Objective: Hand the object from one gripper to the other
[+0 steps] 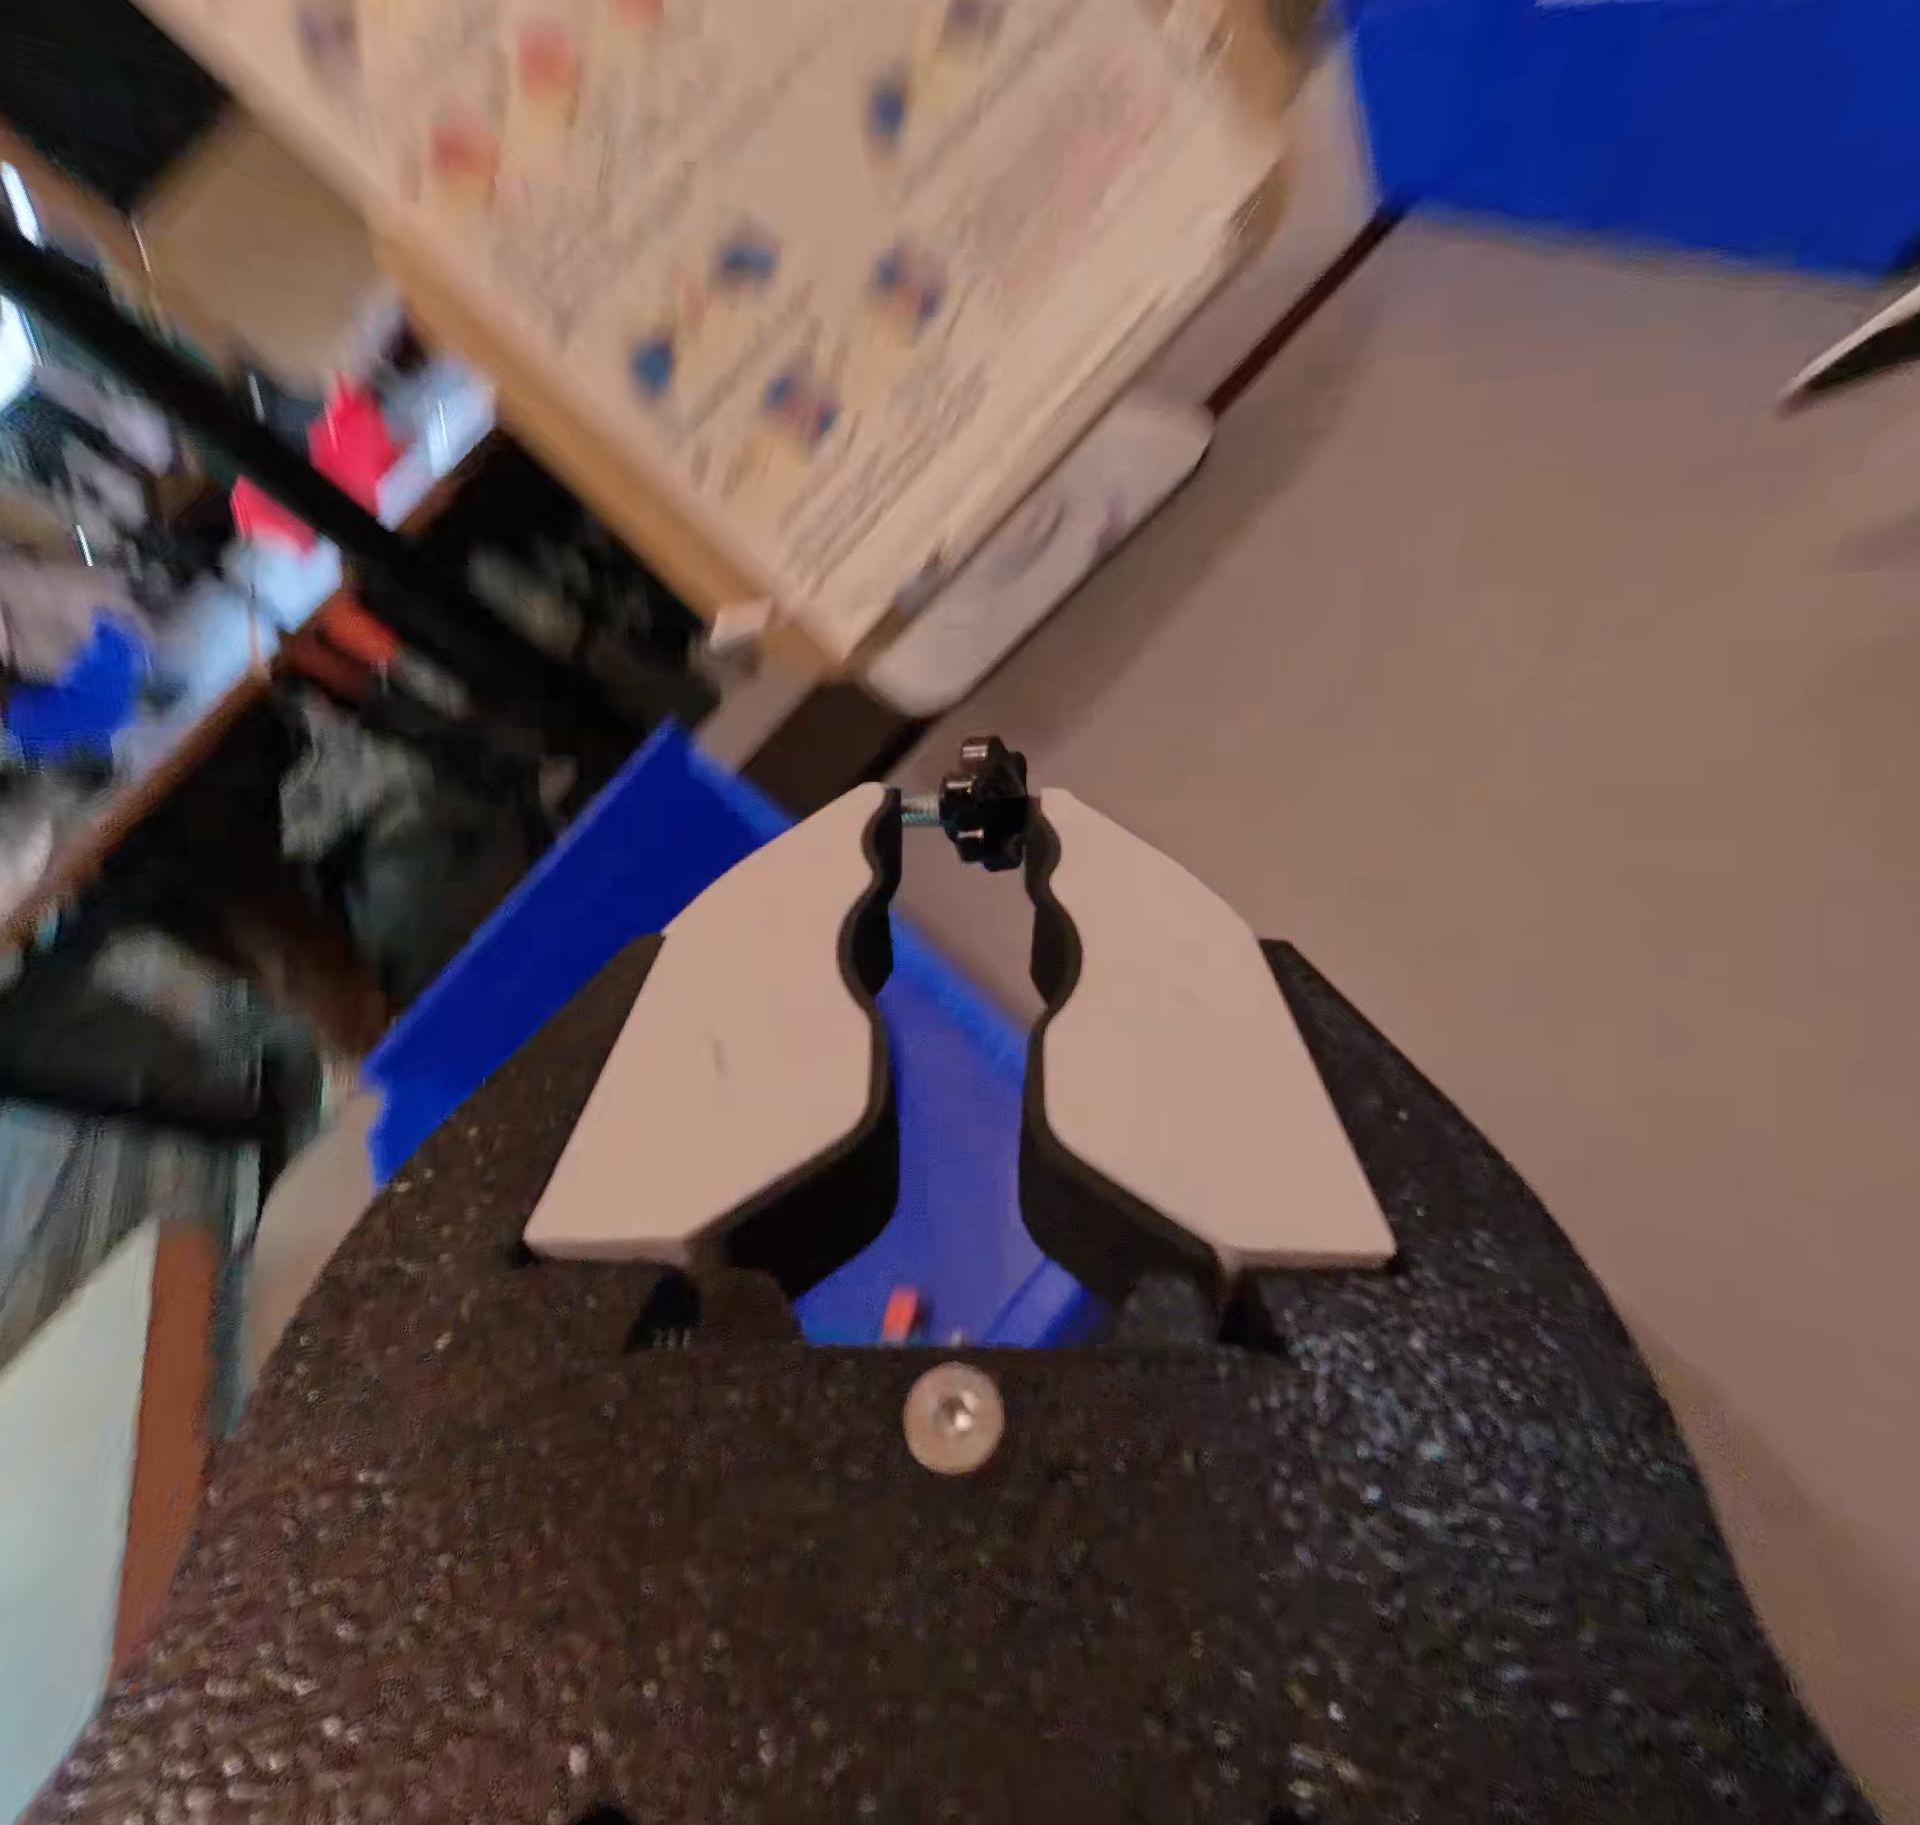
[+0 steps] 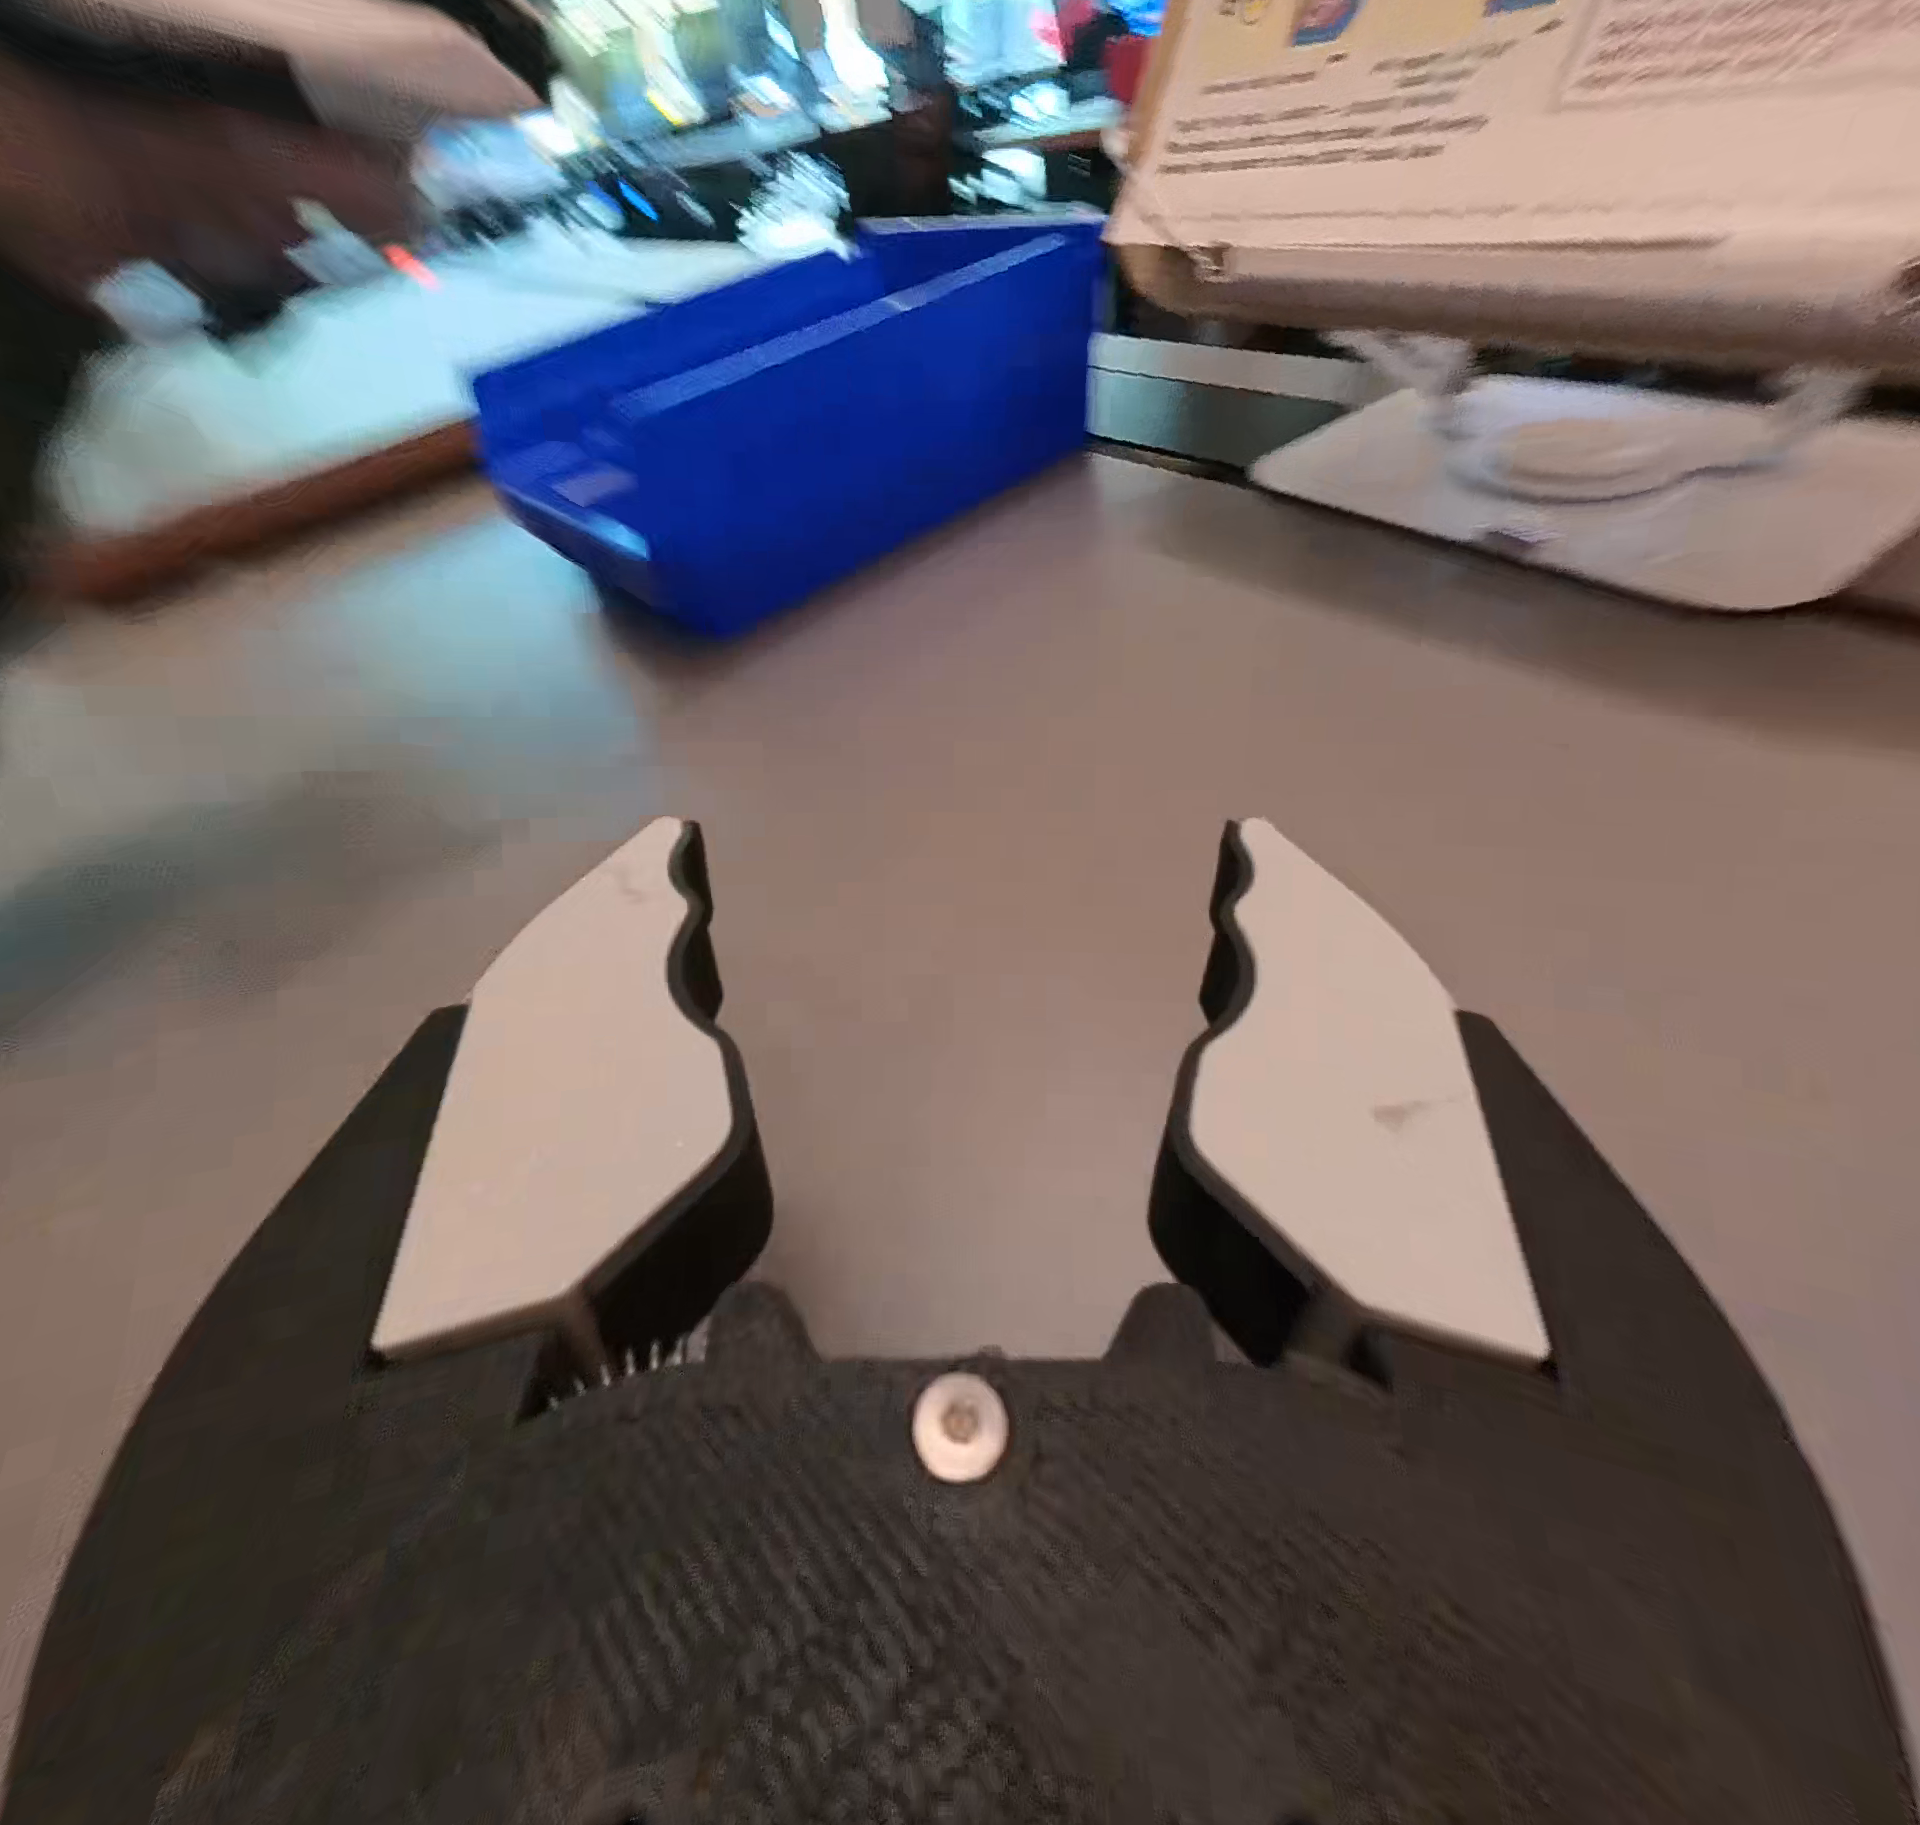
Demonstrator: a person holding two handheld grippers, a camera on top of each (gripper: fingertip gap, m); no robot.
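My left gripper [image 1: 964,819] is shut on a small black star-shaped knob [image 1: 983,817] with a short silver threaded stud. It holds the knob between its fingertips, above the near end of a blue bin [image 1: 582,944]. My right gripper [image 2: 958,856] is open and empty, low over the grey table [image 2: 935,715]. The left gripper shows blurred at the upper left of the right wrist view [image 2: 260,82], lifted above the table. The knob does not show in the right wrist view.
A blue bin [image 2: 810,435] stands on the table ahead of the right gripper. A second blue bin [image 1: 1642,113] is at the upper right of the left wrist view. A printed cardboard box [image 2: 1538,82] and a white flat device [image 2: 1558,487] stand at the table's back. Left tips to right tips: about 25 cm.
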